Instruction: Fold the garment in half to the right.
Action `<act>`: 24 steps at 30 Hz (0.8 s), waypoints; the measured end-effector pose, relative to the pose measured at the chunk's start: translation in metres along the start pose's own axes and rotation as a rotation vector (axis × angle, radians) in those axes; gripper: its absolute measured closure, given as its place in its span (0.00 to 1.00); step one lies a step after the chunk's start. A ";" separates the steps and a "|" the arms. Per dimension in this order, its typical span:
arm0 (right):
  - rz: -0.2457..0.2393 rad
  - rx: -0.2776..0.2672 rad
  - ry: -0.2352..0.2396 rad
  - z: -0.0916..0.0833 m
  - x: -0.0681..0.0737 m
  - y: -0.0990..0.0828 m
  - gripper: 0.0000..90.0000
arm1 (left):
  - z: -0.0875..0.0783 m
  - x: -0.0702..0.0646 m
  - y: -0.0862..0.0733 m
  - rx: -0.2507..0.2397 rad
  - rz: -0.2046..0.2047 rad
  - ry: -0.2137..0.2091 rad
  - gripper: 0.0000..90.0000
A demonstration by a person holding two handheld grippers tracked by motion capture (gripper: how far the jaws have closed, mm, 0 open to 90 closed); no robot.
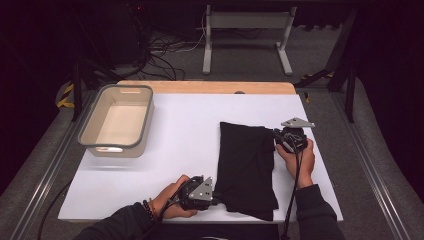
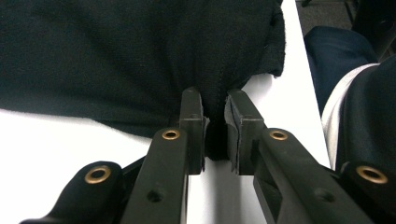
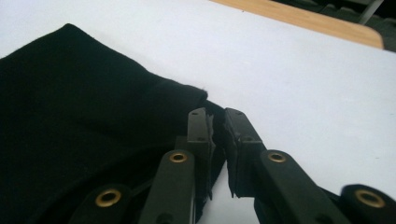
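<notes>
Left gripper point(image 2: 215, 123) and right gripper point(image 3: 218, 128) were clamped on thin edges of the black cloth point(image 1: 247, 167). Slippage was judged likely if pulled unevenly.

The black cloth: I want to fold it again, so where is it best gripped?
Grip the black cloth by its edges, coming in low and level from the sides. It lies flat, so only the rim offers a pinch. The left gripper and right gripper already clamp opposite edges.

Overhead light falls brightly on the white table point(image 1: 190, 130); surroundings stay dark. The black cloth point(image 1: 247, 165) shows almost no detail. Both gripper views are soft, nearest parts blurred.
</notes>
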State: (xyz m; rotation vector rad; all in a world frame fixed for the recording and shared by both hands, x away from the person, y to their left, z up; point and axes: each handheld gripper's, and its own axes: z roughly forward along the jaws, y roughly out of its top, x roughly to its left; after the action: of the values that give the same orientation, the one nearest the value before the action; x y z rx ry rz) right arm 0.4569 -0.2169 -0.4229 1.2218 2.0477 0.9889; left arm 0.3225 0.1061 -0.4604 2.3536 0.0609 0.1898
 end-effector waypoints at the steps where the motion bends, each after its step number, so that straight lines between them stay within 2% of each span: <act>1: 0.002 0.001 0.008 0.001 0.001 0.000 0.86 | 0.000 0.000 0.000 0.001 -0.001 0.000 0.88; 4: 0.020 -0.025 0.048 0.002 0.004 0.001 0.74 | 0.000 0.000 0.000 -0.001 -0.001 -0.003 0.88; 7: 0.065 -0.030 0.115 0.005 0.008 0.001 0.61 | 0.000 0.000 0.000 0.000 -0.001 -0.003 0.87; 8: 0.065 -0.030 0.115 0.005 0.008 0.001 0.61 | 0.000 0.000 0.000 0.000 -0.001 -0.003 0.87; 9: 0.071 -0.034 0.148 0.005 0.013 0.001 0.57 | 0.000 0.000 0.000 0.000 -0.001 -0.003 0.87; 10: 0.068 -0.035 0.153 0.006 0.016 0.001 0.55 | 0.000 0.000 0.000 -0.001 -0.002 -0.004 0.87; 12: 0.045 0.002 0.161 0.009 0.021 0.000 0.47 | 0.000 0.000 0.000 -0.002 -0.002 -0.005 0.87; 13: 0.024 0.037 0.158 0.012 0.024 -0.001 0.46 | 0.000 0.000 0.000 0.000 -0.001 -0.004 0.87; 16: -0.062 0.120 0.090 0.018 0.030 -0.009 0.44 | 0.000 -0.001 0.000 0.001 -0.001 0.002 0.87; 17: -0.066 0.134 0.085 0.019 0.029 -0.012 0.45 | 0.000 -0.001 0.000 -0.001 0.004 0.003 0.87; 19: -0.036 0.126 0.088 0.016 0.024 -0.016 0.49 | -0.001 -0.001 0.000 -0.002 0.001 0.002 0.87; 22: -0.033 0.134 0.016 0.011 0.013 -0.021 0.50 | -0.003 -0.001 -0.001 -0.006 -0.001 0.020 0.85; 24: -0.015 0.130 0.006 0.008 0.007 -0.024 0.50 | -0.007 0.000 -0.001 -0.021 -0.006 0.023 0.79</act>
State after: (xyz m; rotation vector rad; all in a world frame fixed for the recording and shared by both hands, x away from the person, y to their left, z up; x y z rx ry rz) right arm 0.4483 -0.2155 -0.4480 1.2679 2.1513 0.8651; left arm 0.3215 0.1122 -0.4563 2.3308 0.0764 0.2132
